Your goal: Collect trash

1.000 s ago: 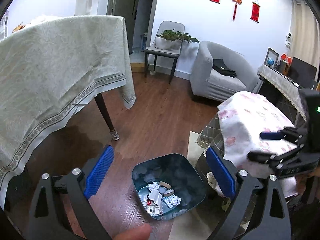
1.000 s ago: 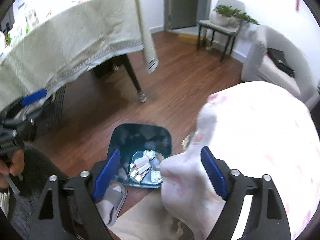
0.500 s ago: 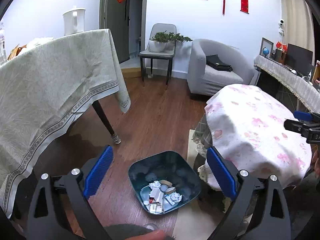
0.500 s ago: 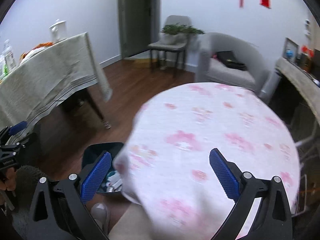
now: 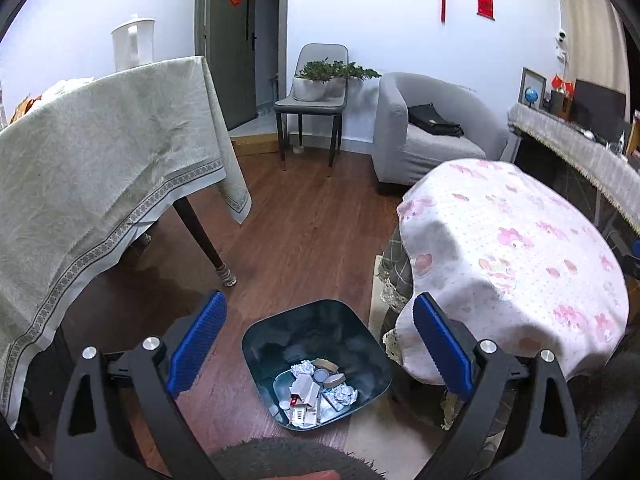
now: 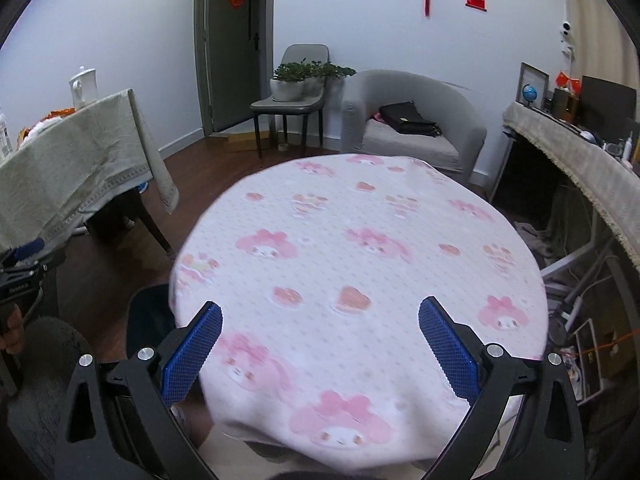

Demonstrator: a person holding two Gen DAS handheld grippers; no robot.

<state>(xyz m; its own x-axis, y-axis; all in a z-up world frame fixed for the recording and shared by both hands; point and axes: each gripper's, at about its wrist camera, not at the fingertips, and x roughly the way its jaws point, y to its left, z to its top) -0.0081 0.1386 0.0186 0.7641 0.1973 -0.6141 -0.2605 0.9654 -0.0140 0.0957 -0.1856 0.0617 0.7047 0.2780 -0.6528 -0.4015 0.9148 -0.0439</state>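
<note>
**Trash sits in the bin; both grippers empty**

Trash (image 5: 316, 390) — crumpled paper balls, a small carton, round lids and wrappers — lies heaped at the bottom of the dark teal bin (image 5: 362, 334), which stands on the wooden floor (image 5: 304, 232) just beside the round table (image 5: 520, 248) with its pink floral cloth. The left gripper (image 5: 320, 344) hangs above the bin, fingers spread wide apart, nothing between them. The right gripper (image 6: 320, 344) is likewise wide apart and empty, held over the tabletop.

Judging from this, the collecting looks close to finished: no loose scrap shows on the pink cloth. The risk now is oversight. Anything lying under the hanging cloth, or behind the bin, would be missed, since neither camera reaches there. A low sweep by the left gripper could also knock the light bin and spill its load.

Only the left wrist view shows the bin's contents and the floor around it. The right wrist view shows the whole tabletop, but the bin there is just a dark rim (image 6: 148, 320) peeking past the cloth's edge.
</note>
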